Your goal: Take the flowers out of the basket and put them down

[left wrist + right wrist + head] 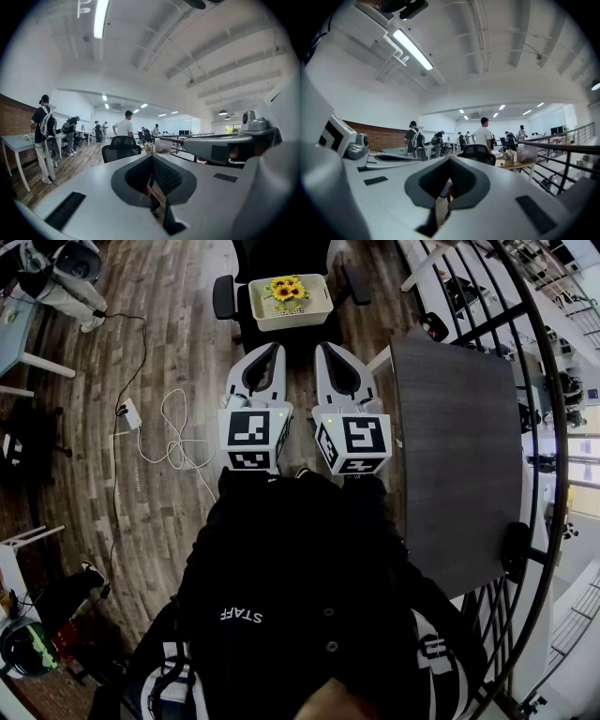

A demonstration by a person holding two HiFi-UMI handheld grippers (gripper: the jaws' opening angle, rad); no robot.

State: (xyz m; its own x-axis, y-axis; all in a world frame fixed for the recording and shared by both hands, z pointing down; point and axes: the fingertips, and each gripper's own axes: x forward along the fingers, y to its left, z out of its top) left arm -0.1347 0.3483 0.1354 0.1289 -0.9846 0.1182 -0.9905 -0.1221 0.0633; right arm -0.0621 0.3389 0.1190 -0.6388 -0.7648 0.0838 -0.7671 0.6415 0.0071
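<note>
Two hand-held tools side by side, level, over wooden floor (187, 343). Left tongs (278, 346) closed, nothing gripped; right tongs (320, 346) likewise closed, empty. Yellow flowers (286, 289) sit in cream basket (319, 313) on black chair (224, 296) ahead, well apart from both. Grey tabletop (459, 456) stands right.

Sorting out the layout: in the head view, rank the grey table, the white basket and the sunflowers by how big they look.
1. grey table, largest, though also nearest the camera
2. white basket
3. sunflowers, lying inside the basket
</note>
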